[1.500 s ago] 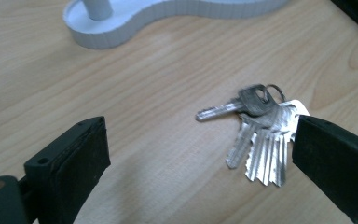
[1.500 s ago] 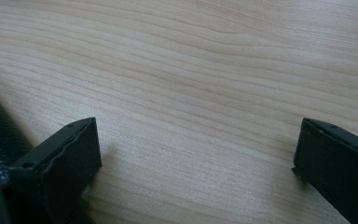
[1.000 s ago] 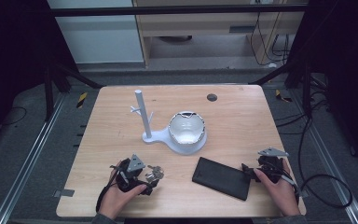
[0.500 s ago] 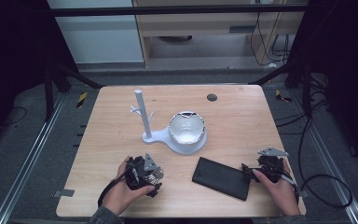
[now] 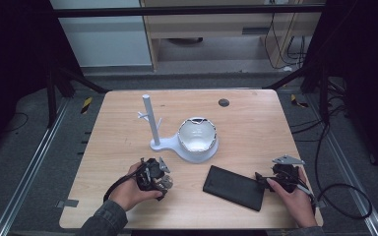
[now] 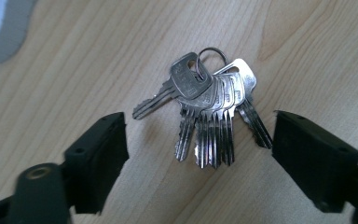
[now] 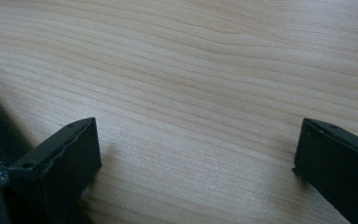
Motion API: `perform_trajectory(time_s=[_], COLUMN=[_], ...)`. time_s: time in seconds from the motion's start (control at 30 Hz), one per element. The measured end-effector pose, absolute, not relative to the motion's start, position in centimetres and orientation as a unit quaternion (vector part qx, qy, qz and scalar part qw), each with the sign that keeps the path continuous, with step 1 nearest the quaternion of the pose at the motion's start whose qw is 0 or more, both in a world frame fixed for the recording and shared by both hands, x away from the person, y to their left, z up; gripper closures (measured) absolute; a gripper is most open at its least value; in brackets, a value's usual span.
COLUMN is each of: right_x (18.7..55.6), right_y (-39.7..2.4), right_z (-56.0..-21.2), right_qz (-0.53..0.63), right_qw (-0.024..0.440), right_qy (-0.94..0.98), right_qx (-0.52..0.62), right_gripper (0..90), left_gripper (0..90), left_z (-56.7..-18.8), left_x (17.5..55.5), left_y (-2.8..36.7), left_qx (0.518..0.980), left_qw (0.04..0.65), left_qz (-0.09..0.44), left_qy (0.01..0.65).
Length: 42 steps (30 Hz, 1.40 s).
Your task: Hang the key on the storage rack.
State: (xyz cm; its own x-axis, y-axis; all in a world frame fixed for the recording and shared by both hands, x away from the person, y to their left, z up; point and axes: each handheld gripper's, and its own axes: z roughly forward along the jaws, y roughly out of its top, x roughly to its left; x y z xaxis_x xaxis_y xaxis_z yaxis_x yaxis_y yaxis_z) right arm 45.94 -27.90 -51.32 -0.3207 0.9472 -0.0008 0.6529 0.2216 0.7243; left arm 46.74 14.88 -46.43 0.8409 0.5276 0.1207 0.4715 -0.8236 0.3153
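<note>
While the left tongs [image 6: 198, 154] hang over the bunch of keys [image 6: 207, 109], their jaws have just been closing in, yet they stand spread, one black jaw at either side of the bunch and neither pad touching metal. Seen along the left gripper view, the keys lie flat on the wooden surface [image 6: 307, 42], fanned from a single ring at their twelve o'clock end, blades pointing back toward six o'clock, one key splayed off toward eight. From the high view, that bunch [image 5: 166, 182] sits at the surface's seven o'clock, just at the tip of the left tongs [image 5: 161, 178], with the person's left hand [image 5: 130, 189] wrapped round the tool. Over at five o'clock the right hand [image 5: 295, 196] rests with the right tongs [image 5: 262, 178] right at the edge of a black flat case [image 5: 234, 187]; in the right gripper view those tongs [image 7: 196, 158] are spread wide over bare wood. Near the centre stands a white stand [image 5: 153, 130] with a post and small pegs, a white bowl [image 5: 197, 136] on its base at three o'clock of the post.
</note>
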Motion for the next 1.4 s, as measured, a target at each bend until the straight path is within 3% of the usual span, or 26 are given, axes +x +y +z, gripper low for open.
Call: perform_trajectory(time_s=[0.3,0.43,0.7,1.0,1.2,1.4], right_x=[45.9,45.9,45.9,45.9,45.9,45.9], right_y=[-27.9,-27.9,-27.9,-27.9,-27.9,-27.9], right_z=[-51.3,-51.3,-51.3,-51.3,-51.3,-51.3], right_qz=[0.320,0.320,0.320,0.320,0.320,0.320], right_qw=[0.230,0.230,0.230,0.230,0.230,0.230], right_qy=[0.747,0.747,0.747,0.747,0.747,0.747], right_qx=[0.536,0.536,0.536,0.536,0.536,0.535], right_gripper=[0.6,0.6,0.6,0.6,0.6,0.6], left_gripper=[44.4,49.4,26.6,24.1,35.5,60.2], left_z=[-45.8,-45.5,-46.4,-47.1,-46.9,-46.6], left_x=[47.2,47.4,48.1,49.0,49.0,48.7], left_y=[13.9,13.9,14.4,14.7,14.9,14.8], left_qx=[0.956,0.958,0.960,0.960,0.961,0.964], left_qw=[0.130,0.125,0.128,0.143,0.144,0.129], left_qz=[0.097,0.105,0.078,0.045,0.027,0.037], left_qy=[0.245,0.236,0.235,0.236,0.237,0.228])
